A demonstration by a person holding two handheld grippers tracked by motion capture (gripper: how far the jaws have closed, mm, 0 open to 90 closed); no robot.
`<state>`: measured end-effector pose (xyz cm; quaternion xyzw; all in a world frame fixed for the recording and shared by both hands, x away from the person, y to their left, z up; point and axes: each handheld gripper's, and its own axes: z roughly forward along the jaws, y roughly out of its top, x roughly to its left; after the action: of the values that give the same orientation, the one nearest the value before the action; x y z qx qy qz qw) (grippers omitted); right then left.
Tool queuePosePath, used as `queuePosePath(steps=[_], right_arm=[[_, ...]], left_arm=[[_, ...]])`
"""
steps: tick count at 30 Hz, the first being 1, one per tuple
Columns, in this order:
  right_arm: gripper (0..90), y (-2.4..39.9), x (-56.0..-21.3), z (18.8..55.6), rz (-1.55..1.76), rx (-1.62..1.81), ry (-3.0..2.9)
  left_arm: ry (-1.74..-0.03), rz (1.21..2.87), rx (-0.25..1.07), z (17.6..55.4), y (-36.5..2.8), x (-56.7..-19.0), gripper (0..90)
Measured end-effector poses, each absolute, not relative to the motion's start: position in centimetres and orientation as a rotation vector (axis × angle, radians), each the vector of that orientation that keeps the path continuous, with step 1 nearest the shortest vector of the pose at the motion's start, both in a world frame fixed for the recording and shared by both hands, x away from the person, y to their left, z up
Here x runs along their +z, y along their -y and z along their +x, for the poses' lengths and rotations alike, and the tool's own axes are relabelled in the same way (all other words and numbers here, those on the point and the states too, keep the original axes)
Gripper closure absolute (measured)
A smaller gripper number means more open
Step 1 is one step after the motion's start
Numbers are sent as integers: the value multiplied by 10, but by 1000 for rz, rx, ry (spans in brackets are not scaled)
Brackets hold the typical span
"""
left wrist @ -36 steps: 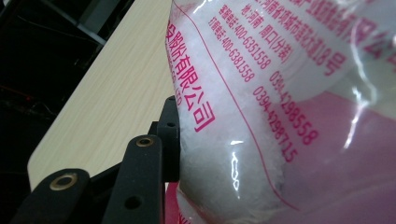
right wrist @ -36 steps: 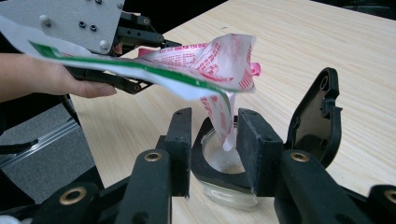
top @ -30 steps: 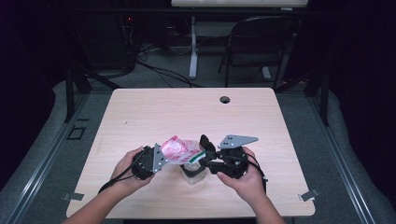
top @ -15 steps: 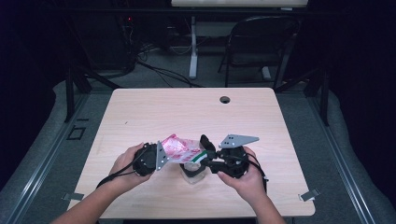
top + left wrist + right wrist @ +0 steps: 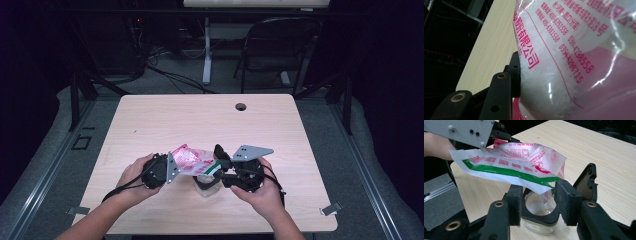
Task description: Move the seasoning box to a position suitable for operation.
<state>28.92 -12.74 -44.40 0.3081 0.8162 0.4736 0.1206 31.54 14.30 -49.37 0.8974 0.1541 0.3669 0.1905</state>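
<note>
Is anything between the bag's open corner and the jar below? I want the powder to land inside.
Nothing visible blocks it: the bag hangs its corner straight over the open glass jar, between the right tongs.

Pink-printed bag (image 5: 574,62) against black pad (image 5: 514,72)

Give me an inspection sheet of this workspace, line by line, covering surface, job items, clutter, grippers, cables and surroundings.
Surface: light wood table, round cable hole near the far edge.
Job's things: plastic bag of white granules with pink print and a green stripe, tilted over a small glass jar with some white granules inside.
Clutter: nothing seen.
Grippers: left gripper clamped on the bag's bulging end; right gripper jaws have just been opening, the bag's green-striped corner between them, pads not pressing it.
Cables: a black cable trails from the left gripper; more on the floor behind.
Surroundings: dark room, folding chair beyond the table.
</note>
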Motion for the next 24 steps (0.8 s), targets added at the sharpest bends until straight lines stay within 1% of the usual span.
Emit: queuePosePath(steps=[8,13,15,24], right_arm=[[570,132,-438,287,883,1387,-2358],[557,127,-438,283,817,1376,-2373],[542,124,-439,282,804,1362,-2379],[541,120,-442,284,795,1333,-2383]], left_arm=[[-446,2525,1042,317,-148,-495,644],[-446,2526,1043,317,-148,-495,644],[-439,2530,1052,317,-147,-495,644],[-404,2538,1101,316,-145,-500,645]])
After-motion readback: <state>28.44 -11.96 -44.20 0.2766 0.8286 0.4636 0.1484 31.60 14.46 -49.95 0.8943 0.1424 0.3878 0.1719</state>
